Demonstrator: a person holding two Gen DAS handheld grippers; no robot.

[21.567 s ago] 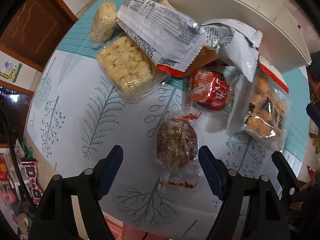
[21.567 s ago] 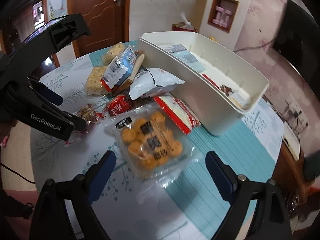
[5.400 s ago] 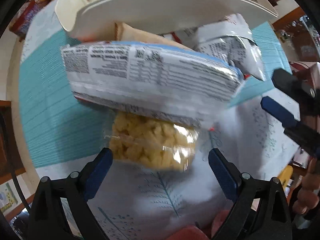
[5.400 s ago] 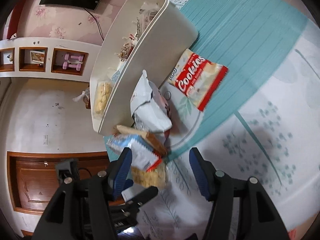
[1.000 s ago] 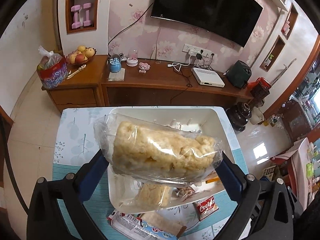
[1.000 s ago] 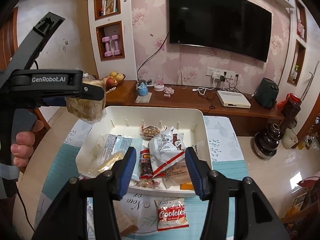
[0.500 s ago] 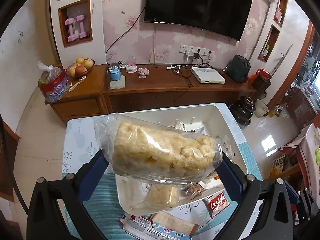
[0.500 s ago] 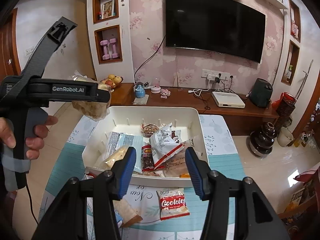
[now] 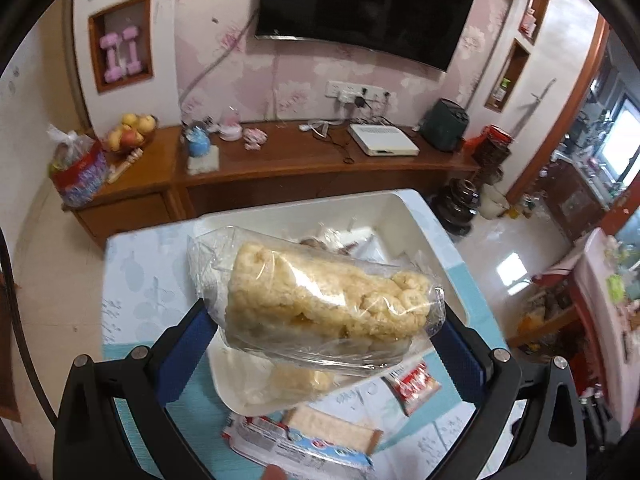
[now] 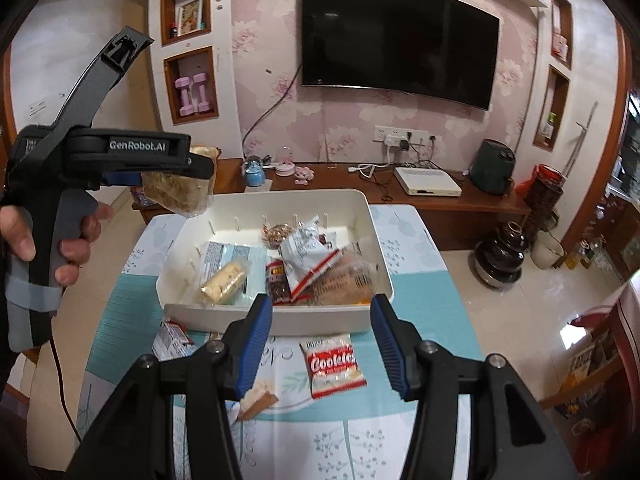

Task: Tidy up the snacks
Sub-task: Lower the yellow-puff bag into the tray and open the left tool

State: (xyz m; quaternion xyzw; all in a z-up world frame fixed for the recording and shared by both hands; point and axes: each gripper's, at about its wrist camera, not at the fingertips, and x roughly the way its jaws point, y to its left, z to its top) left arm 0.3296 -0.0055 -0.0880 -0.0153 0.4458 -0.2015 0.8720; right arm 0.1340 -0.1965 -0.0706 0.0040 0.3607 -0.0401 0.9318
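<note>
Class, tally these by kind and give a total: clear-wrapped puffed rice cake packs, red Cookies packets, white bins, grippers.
Puffed rice cake packs: 2
Red Cookies packet: 1
White bin: 1
Grippers: 2 (left gripper, right gripper)
Total: 6

Soft indoor daylight, floor glare right, fisheye-bent edges, slight blur.
</note>
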